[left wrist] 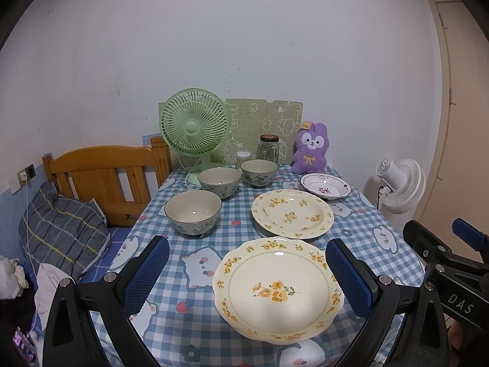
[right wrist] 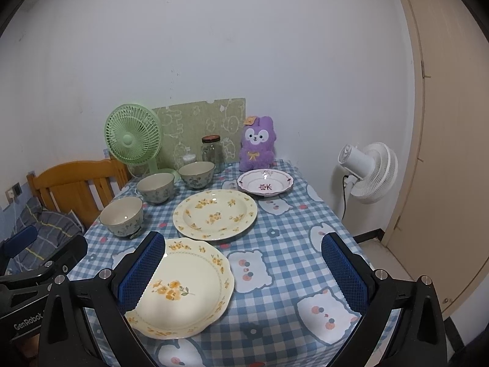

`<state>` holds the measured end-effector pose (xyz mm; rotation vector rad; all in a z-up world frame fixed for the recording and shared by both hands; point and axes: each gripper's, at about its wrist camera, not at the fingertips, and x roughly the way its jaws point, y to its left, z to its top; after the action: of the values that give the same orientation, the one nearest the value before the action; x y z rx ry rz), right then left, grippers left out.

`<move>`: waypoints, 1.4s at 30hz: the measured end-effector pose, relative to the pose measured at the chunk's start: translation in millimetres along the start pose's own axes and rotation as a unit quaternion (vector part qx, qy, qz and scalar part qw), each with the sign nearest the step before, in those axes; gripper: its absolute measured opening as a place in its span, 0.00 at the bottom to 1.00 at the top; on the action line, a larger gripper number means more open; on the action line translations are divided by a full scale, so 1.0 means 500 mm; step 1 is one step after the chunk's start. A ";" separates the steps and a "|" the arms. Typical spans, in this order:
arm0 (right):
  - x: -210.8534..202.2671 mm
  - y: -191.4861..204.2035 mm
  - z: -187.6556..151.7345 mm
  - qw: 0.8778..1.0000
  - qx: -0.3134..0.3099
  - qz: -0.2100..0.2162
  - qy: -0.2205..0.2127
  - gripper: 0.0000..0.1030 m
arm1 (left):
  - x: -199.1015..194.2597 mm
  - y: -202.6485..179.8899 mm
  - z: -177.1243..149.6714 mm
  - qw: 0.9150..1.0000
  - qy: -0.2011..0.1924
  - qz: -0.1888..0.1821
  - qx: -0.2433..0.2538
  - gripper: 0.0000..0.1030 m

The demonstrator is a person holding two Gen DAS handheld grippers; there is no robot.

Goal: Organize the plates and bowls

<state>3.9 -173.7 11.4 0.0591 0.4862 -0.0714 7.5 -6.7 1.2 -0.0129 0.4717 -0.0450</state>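
1. Three bowls stand on the left of the checked tablecloth (left wrist: 238, 214): the near bowl (left wrist: 193, 211), the middle bowl (left wrist: 219, 181) and the far bowl (left wrist: 259, 172), in a diagonal row, close but apart.
2. Behind them stand a green desk fan (left wrist: 195, 128), a glass jar (left wrist: 268, 149) and a purple plush rabbit (left wrist: 310, 148); a white floor fan (left wrist: 400, 190) stands off the table's right side.
3. The scalloped yellow-flowered plate (left wrist: 277, 287) lies nearest, the round yellow-flowered plate (left wrist: 292, 213) just beyond it with rims nearly meeting, and the small pink-patterned dish (left wrist: 325, 185) sits far right by the rabbit.
4. The left gripper (left wrist: 247, 278) hovers above the table edge, jaws spread wide, straddling the scalloped plate and holding nothing.
5. The right gripper (right wrist: 243, 275) hovers level beside it, jaws likewise spread and empty, its left finger over the scalloped plate's rim.
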 end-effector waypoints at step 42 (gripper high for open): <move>-0.010 0.002 -0.016 1.000 -0.007 -0.006 0.005 1.00 | 0.001 0.005 -0.006 1.000 0.000 0.005 -0.003 1.00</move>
<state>-4.2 -171.9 7.0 0.0428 0.4977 -0.0785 6.9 -4.2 -1.6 -0.0172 0.4716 -0.0340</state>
